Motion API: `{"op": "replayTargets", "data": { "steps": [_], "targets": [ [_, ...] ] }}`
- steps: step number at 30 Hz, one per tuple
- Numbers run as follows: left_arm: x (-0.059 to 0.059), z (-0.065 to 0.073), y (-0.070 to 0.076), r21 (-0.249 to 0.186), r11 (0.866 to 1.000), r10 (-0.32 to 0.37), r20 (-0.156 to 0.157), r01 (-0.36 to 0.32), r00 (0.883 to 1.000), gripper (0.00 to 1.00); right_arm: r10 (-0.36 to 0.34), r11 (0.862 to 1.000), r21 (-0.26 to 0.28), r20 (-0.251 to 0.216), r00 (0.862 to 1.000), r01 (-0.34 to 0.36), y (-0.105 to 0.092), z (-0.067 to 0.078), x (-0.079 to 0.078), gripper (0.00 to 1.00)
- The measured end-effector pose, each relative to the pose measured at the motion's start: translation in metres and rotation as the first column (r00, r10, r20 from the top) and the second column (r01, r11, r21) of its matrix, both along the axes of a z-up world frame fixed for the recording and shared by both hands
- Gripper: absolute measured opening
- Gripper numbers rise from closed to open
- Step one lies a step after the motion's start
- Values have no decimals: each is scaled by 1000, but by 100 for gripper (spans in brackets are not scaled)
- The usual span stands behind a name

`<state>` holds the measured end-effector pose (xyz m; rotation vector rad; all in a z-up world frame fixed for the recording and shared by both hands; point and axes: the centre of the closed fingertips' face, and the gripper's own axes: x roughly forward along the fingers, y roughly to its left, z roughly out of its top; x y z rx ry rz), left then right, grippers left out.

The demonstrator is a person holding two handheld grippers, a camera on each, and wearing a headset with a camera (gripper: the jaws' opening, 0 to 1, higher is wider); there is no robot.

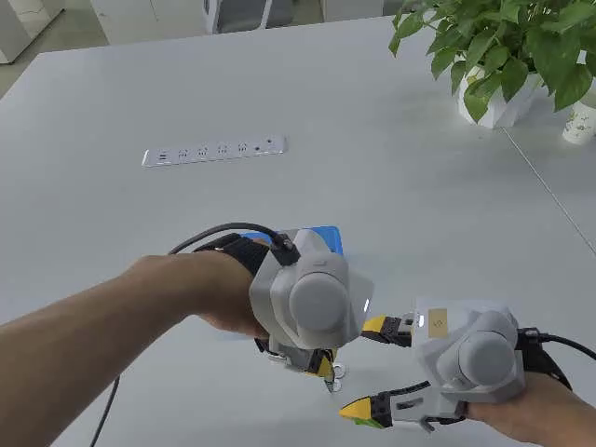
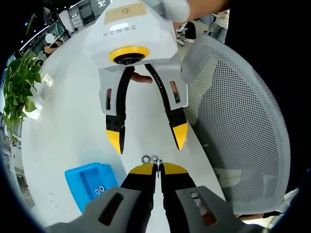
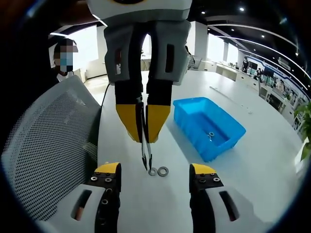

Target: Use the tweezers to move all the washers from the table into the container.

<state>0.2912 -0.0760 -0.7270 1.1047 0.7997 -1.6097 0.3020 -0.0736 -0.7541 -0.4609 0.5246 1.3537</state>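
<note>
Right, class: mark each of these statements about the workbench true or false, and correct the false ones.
1. The left gripper has its jaws shut on the tweezers. True.
2. The right gripper is clamped on something too. False: its jaws stand open and hold nothing.
3. Two washers lie side by side on the table, just by the tweezers' tips. True.
4. The blue container is empty. False: at least one washer already lies inside it.
5. A white power strip lies flat on the table. True.
</note>
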Motion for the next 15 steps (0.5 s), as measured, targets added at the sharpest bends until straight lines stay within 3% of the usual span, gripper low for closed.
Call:
{"op": "replayTargets", "data": {
  "steps": [15],
  "targets": [
    [3, 1, 0, -1, 1000, -8, 16, 8, 1000, 7, 1, 1000, -7, -4, 1000, -1, -1, -1, 1, 57]
  ]
}}
